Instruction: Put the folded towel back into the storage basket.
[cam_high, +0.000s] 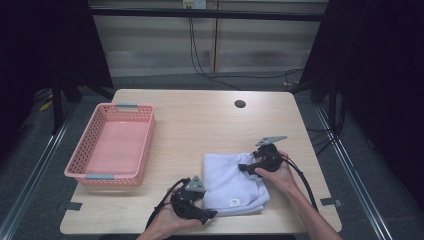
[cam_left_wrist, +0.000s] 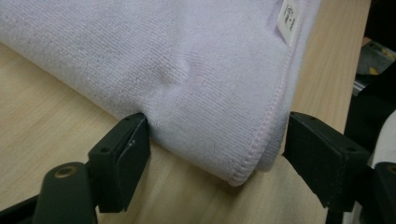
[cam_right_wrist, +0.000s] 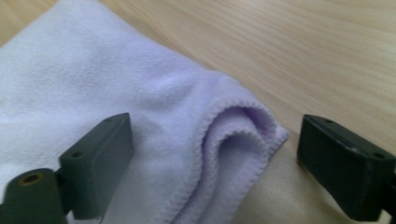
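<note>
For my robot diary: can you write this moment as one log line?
left gripper: open, at towel corner | right gripper: open, at folded edge | basket: apart, left

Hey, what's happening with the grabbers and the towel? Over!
Left gripper open, towel corner between its jaws. Right gripper open at the folded corner. Towel flat on table. Pink basket off to the side, nothing blocking.

The high view looks forward and down from above the near edge of the table (cam_high: 200, 120), far enough to take in its whole top. The left gripper view sits low and very close at the near corner of the folded towel (cam_left_wrist: 187, 60), facing along its hem. The right gripper view looks closely at the towel's far right corner. All three share the towel.
</note>
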